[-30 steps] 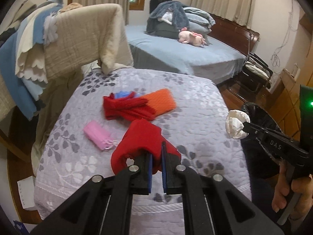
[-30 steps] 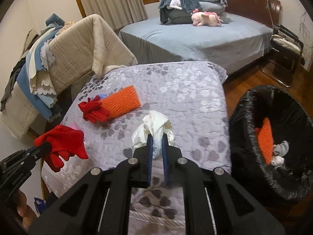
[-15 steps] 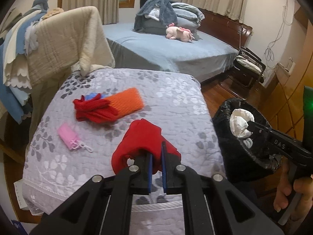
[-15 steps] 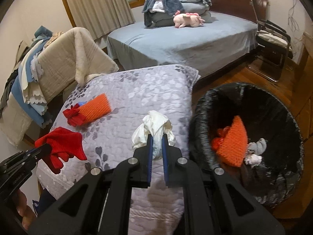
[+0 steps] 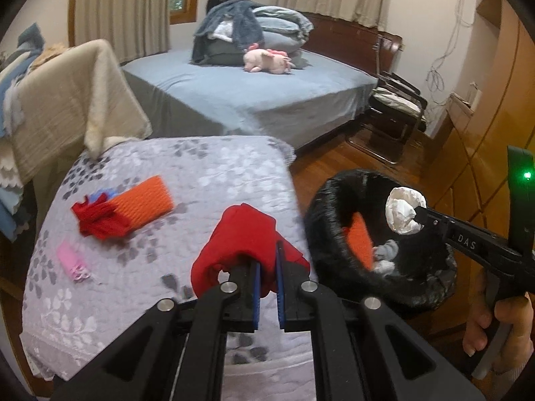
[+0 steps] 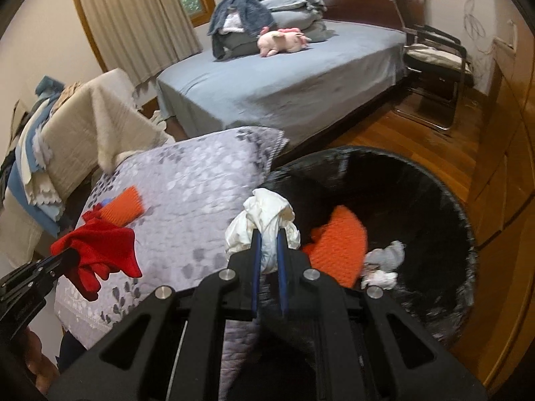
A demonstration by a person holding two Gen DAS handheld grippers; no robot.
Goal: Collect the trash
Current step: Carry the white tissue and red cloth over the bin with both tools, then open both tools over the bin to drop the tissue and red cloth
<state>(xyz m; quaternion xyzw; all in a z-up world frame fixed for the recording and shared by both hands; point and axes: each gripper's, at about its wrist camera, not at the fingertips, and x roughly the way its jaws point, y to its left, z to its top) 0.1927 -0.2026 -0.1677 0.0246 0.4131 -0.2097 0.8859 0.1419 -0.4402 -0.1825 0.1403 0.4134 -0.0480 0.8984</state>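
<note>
With both claws loaded, I judge the step in hand to be the drop into the round bin lined with black plastic (image 6: 434,200), which stands on the wooden floor just beside the bench under its grey floral quilt (image 5: 200,167). My right claw (image 6: 267,250) is clamped on a crumpled white paper wad (image 6: 264,220), and in the left view that wad hangs above the bin's mouth. My left claw (image 5: 267,267) is pinched shut on a floppy red cloth (image 5: 244,234) that hangs over the bench's edge, short of the rim. I would release the wad first, well inside the rim, then carry the cloth fully over the opening before letting go, since its loose folds could catch on the liner. An orange knitted piece (image 5: 143,197), more red fabric (image 5: 100,220) and a small pink item (image 5: 72,262) lie on the quilt.
</note>
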